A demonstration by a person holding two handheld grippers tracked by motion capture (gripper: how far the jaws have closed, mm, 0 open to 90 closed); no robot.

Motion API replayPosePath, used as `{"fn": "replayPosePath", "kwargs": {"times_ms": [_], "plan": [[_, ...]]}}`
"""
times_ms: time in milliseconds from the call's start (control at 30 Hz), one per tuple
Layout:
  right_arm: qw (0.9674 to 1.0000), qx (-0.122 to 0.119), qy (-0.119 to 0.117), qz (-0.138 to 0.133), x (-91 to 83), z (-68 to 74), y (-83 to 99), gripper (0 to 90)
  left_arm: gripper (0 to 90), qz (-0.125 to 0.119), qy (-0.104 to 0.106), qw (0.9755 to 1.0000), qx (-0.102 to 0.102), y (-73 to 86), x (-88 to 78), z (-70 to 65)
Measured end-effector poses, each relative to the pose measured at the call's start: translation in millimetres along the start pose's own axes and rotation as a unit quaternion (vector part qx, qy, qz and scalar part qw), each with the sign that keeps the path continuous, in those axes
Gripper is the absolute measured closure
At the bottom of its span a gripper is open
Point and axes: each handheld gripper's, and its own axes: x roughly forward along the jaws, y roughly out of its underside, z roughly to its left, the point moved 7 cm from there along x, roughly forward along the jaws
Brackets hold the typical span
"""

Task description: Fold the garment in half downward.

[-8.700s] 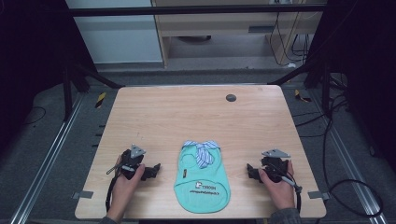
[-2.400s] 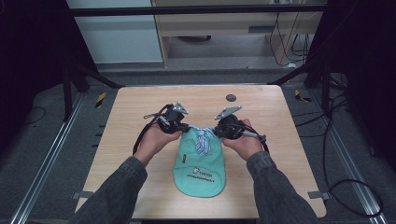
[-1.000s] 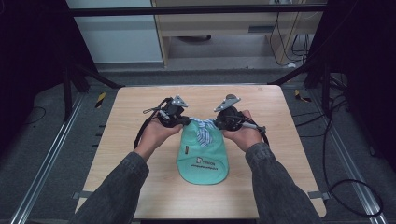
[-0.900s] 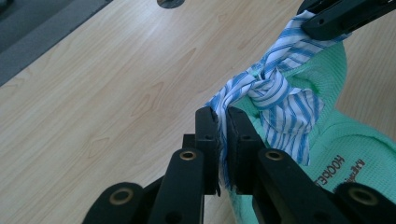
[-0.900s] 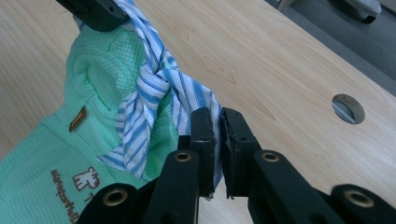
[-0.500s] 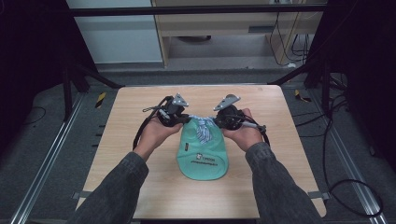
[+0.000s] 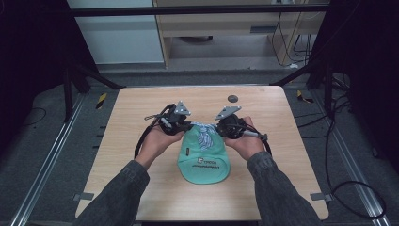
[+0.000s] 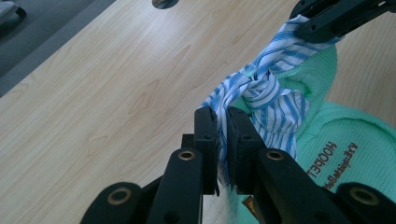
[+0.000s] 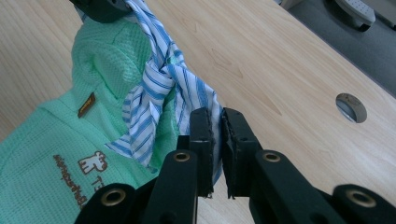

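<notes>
A small mint-green garment [image 7: 203,160] with printed lettering lies on the wooden table [image 7: 131,113], its top end lifted off the wood. A blue-and-white striped collar [image 7: 203,132] runs across that end and is knotted in the middle [image 8: 261,88] [image 9: 161,70]. My left gripper [image 7: 186,125] is shut on the collar's left end [image 8: 223,135]. My right gripper [image 7: 219,126] is shut on the collar's right end [image 9: 215,126]. The collar hangs stretched between the two. In each gripper view the other gripper's jaws show clamped on the far end.
A round grommet hole [image 7: 232,98] [image 9: 351,107] sits in the table near its far edge. Bare wood surrounds the garment. Metal rails [image 7: 47,160] and cables [image 7: 348,155] run along the floor beside the table.
Over the last second both hands and the garment stay nearly still. Before that, the grippers left the near table edge, took the collar ends and carried the garment's top away from the person.
</notes>
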Motion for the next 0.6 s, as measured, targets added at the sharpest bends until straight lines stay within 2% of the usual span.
{"fn": "replayPosePath", "kwargs": {"times_ms": [267, 467, 600], "plan": [[1.0, 0.005, -0.005, 0.0, 0.3, 6.0, 10.9, 82.9, 83.6, 0.002, 0.006, 1.0, 0.003, 5.7, 0.8, -7.0], [0.9999, 0.013, -0.001, -0.004, -0.5, 3.8, 8.8, 82.8, 83.8, -0.002, 0.007, 0.9999, -0.01, -1.1, 4.5, 1.4], [0.9999, 0.012, 0.007, -0.004, -3.8, -1.3, 4.7, 82.8, 83.9, -0.003, 0.007, 0.9999, -0.009, -10.6, 7.7, 7.0]]}}
